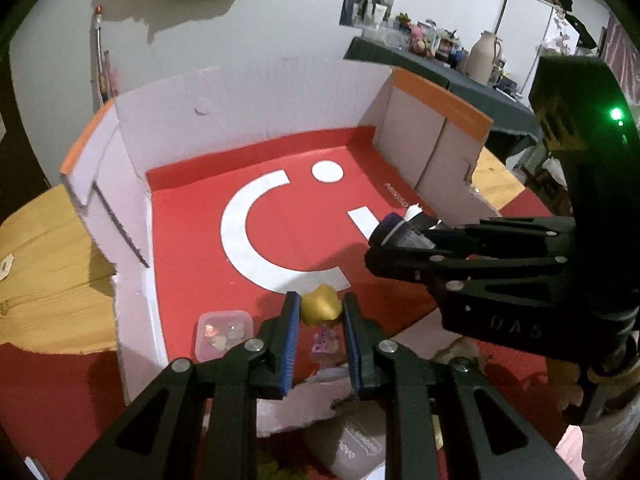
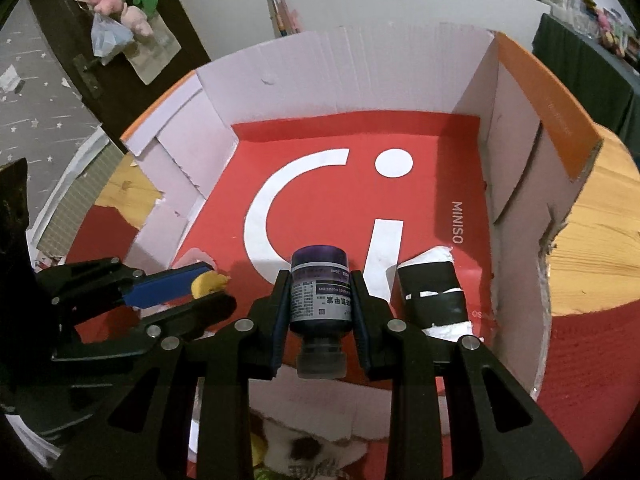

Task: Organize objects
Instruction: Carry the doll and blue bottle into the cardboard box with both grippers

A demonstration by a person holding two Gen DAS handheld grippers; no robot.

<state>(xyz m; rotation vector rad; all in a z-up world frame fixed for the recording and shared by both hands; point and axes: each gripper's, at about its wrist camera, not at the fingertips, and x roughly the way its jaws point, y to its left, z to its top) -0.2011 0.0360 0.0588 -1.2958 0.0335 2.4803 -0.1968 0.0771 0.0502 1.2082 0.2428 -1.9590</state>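
Note:
A small bottle with a gold cap and a clear pink body sits between the blue pads of my left gripper, which is shut on it just above the red floor of the cardboard box. My right gripper is shut on a dark purple bottle with a printed label, cap end toward the camera, also over the box floor. Each wrist view shows the other hand: the right gripper with its purple bottle, and the left gripper with the gold cap.
Inside the box lie a small clear plastic container at the near left and a black-and-white roll at the near right. The box stands on a wooden table with a red mat. A plush toy lies below the box's torn front edge.

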